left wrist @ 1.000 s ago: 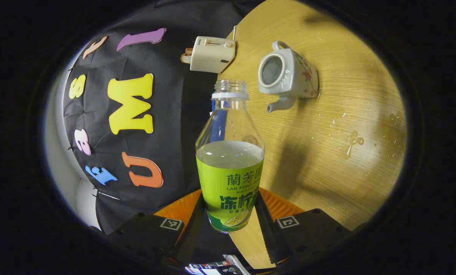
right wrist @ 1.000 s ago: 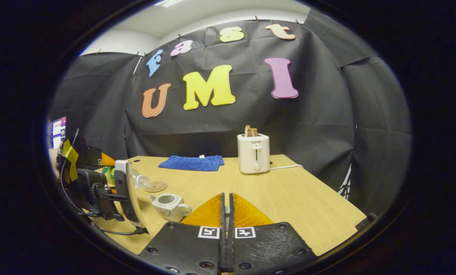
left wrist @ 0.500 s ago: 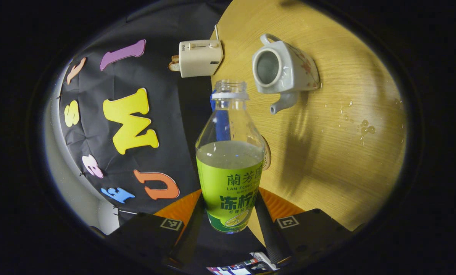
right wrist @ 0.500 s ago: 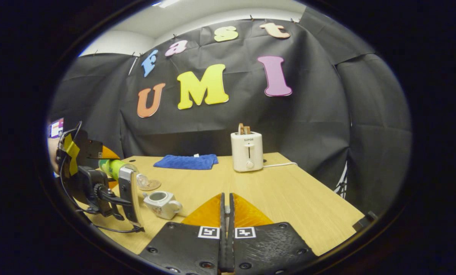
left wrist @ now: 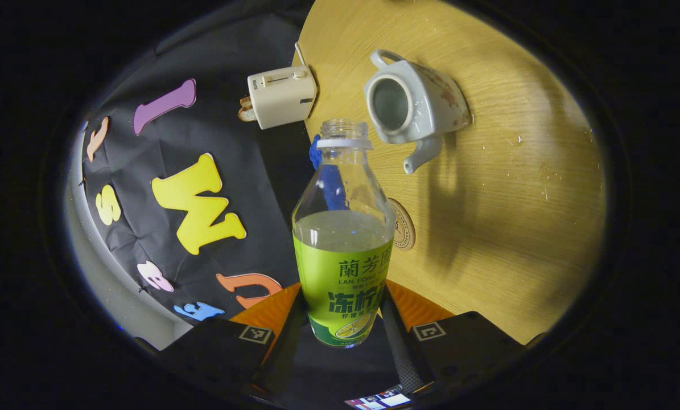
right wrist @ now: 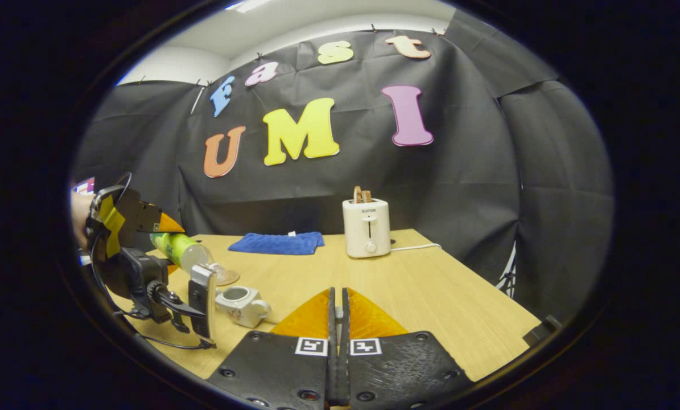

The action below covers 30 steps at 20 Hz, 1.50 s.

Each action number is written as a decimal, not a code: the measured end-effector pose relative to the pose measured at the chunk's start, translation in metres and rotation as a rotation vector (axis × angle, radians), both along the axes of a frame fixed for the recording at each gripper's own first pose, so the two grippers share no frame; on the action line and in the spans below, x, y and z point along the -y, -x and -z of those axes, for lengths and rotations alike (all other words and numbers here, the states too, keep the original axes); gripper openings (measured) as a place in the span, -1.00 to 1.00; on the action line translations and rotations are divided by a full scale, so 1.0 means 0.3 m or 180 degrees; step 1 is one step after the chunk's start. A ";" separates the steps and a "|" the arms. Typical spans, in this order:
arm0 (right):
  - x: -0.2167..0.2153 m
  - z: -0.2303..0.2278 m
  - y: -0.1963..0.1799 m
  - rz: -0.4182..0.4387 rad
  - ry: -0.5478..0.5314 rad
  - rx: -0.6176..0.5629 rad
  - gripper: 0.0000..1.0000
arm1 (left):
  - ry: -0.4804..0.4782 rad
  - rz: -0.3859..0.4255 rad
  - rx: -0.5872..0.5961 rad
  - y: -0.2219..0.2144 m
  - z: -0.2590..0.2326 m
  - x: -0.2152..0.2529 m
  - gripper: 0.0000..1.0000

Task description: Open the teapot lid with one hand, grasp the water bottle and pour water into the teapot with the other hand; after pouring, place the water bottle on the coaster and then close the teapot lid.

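Left gripper (left wrist: 342, 319): clamped on uncapped bottle (left wrist: 343, 239), tilted toward the pot.
Right gripper (right wrist: 338, 319): fingers pressed together.
Teapot (left wrist: 411, 108): lidless, on table (left wrist: 505, 199).
Coaster (left wrist: 403, 224): beside bottle.

You're in a staged recording booth, not a real kitchen: black cloth wall (right wrist: 328, 188) hangs pinned around the back and right, with plain pale room wall (right wrist: 169, 62) and a ceiling light above it. One wooden table (right wrist: 431, 290) carries household props: white toaster (right wrist: 366, 227) with bread at the far side, blue towel (right wrist: 277, 243) left of it. A screen (right wrist: 82, 185) glows at far left.
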State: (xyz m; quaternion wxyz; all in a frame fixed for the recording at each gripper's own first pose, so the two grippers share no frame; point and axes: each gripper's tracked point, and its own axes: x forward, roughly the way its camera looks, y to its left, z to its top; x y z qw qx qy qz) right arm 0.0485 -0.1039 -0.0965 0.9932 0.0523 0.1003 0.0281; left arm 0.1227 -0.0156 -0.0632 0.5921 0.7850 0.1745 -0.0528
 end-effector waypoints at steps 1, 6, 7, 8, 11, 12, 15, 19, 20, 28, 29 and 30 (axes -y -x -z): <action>0.001 -0.001 0.002 -0.0004 -0.0008 -0.0002 -1.00 | -0.0032 -0.0009 0.0002 -0.002 -0.004 0.000 0.42; 0.010 -0.003 0.007 0.0010 0.0012 0.0002 -1.00 | -0.0231 0.0034 0.0010 -0.018 -0.017 0.009 0.48; 0.012 -0.004 0.006 0.0013 0.0017 -0.0005 -1.00 | -0.0277 0.0037 0.0016 -0.022 -0.024 0.005 0.48; 0.016 -0.003 0.006 0.0017 0.0026 -0.0007 -1.00 | -0.0310 0.0034 0.0022 -0.021 -0.028 0.003 0.48; 0.020 0.000 0.003 0.0023 0.0016 -0.0015 -1.00 | -0.0362 0.0034 0.0021 -0.023 -0.032 0.007 0.48; 0.020 0.002 0.005 0.0021 0.0015 -0.0017 -1.00 | -0.0401 0.0061 0.0029 -0.025 -0.037 0.014 0.48; 0.024 0.000 0.008 0.0020 0.0027 -0.0010 -1.00 | -0.0467 0.0067 0.0026 -0.021 -0.039 0.019 0.48; 0.029 -0.003 0.009 0.0030 0.0030 -0.0004 -1.00 | -0.0564 0.0080 0.0032 -0.010 -0.055 0.032 0.53; 0.033 -0.003 0.007 0.0034 0.0022 -0.0006 -1.00 | -0.0569 0.0076 0.0041 -0.014 -0.061 0.032 0.48; 0.045 -0.009 0.010 0.0048 0.0012 0.0010 -1.00 | -0.0800 0.0097 0.0112 -0.005 -0.087 0.046 0.48; 0.047 -0.005 0.009 0.0049 0.0008 0.0006 -1.00 | -0.0835 0.0107 0.0159 -0.007 -0.102 0.054 0.48; 0.047 -0.005 0.009 0.0046 0.0004 0.0006 -1.00 | -0.0842 0.0127 0.0192 -0.009 -0.109 0.061 0.48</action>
